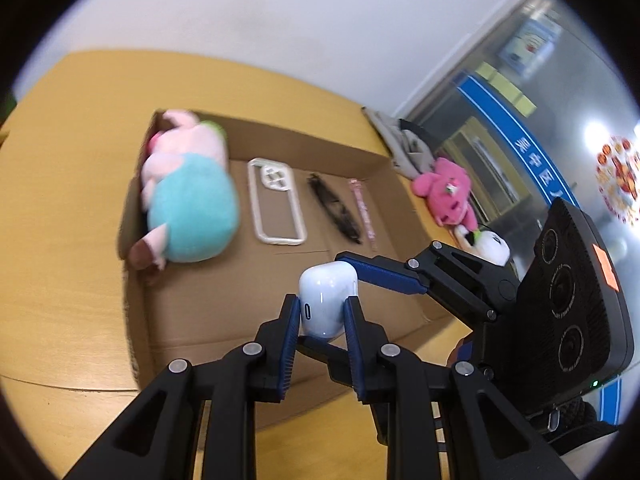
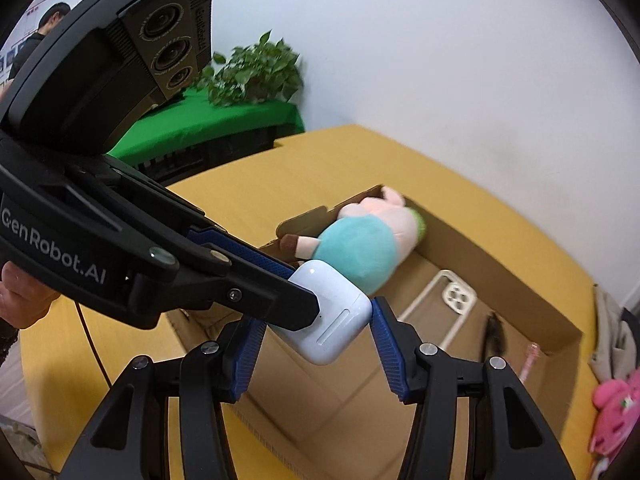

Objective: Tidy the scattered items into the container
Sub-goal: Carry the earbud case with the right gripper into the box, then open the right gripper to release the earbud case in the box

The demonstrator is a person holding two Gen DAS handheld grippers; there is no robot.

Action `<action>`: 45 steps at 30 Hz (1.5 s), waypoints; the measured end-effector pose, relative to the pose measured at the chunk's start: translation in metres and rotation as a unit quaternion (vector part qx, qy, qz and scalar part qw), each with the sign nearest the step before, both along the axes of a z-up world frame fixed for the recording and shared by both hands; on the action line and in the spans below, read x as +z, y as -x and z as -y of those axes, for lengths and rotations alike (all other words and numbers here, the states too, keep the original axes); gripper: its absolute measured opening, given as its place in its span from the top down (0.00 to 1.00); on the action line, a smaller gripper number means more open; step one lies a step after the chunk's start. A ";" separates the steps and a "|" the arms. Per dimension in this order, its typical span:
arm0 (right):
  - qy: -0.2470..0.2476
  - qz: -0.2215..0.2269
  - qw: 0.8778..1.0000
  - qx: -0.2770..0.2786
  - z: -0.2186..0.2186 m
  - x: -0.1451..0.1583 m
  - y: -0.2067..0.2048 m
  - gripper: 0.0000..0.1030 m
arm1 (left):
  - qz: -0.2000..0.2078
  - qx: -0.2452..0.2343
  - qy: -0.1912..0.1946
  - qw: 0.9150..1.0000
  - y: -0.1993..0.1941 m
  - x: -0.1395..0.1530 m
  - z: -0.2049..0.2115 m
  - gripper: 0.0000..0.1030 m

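My left gripper (image 1: 322, 312) is shut on a white earbud case (image 1: 327, 300) and holds it above the near end of the open cardboard box (image 1: 400, 184). The case (image 2: 332, 312) also sits between my right gripper's fingers. My right gripper (image 2: 316, 334) is open; its right pad touches the case edge, its left pad stands apart. In the box lie a pink and teal pig plush (image 1: 186, 200), a white phone case (image 1: 276, 202), a black hair piece (image 1: 334, 208) and a pink strap (image 1: 362, 210).
The box rests on a yellow table (image 1: 60, 240). A pink plush (image 1: 446, 190) and a white plush (image 1: 490, 244) lie right of the box, next to grey cloth (image 1: 396, 136). A green-covered table (image 2: 208, 124) with a plant (image 2: 256, 72) stands behind.
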State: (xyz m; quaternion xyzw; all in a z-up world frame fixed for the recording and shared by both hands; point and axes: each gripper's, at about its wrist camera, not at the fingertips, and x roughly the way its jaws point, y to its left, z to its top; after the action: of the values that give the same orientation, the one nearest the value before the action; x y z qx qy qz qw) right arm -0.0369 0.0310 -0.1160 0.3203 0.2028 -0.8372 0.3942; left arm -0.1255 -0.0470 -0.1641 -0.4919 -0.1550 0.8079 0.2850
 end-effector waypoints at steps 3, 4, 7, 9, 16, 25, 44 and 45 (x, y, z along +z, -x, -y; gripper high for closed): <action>-0.008 0.029 0.999 0.012 0.015 -0.022 0.013 0.45 | 0.026 0.008 0.002 1.000 0.010 -0.022 0.012 0.79; -0.015 0.036 0.999 0.015 0.020 -0.030 0.017 0.45 | 0.035 0.011 0.005 0.999 0.013 -0.030 0.015 0.79; -0.032 0.064 0.997 0.024 0.032 -0.052 0.027 0.45 | 0.058 0.014 0.010 0.998 0.021 -0.050 0.020 0.79; -0.036 0.083 0.996 0.023 0.036 -0.064 0.033 0.45 | 0.068 0.015 0.013 0.998 0.024 -0.060 0.021 0.79; -0.056 0.134 0.989 0.017 0.038 -0.090 0.047 0.45 | 0.099 0.012 0.034 0.994 0.031 -0.083 0.012 0.79; -0.087 0.200 0.976 0.013 0.042 -0.108 0.063 0.45 | 0.125 0.012 0.074 0.989 0.041 -0.094 0.004 0.80; -0.119 0.242 0.963 -0.013 0.033 -0.122 0.066 0.28 | 0.149 0.028 0.077 0.985 0.051 -0.102 -0.003 0.79; -0.119 0.236 0.964 -0.015 0.031 -0.119 0.065 0.26 | 0.148 0.030 0.075 0.986 0.050 -0.101 -0.003 0.79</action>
State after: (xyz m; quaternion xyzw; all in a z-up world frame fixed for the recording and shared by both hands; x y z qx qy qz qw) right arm -0.1016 0.0001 -0.2354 0.5560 0.1973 -0.7139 0.3772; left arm -0.1757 -0.0442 -0.2651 -0.6215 -0.1493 0.7435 0.1966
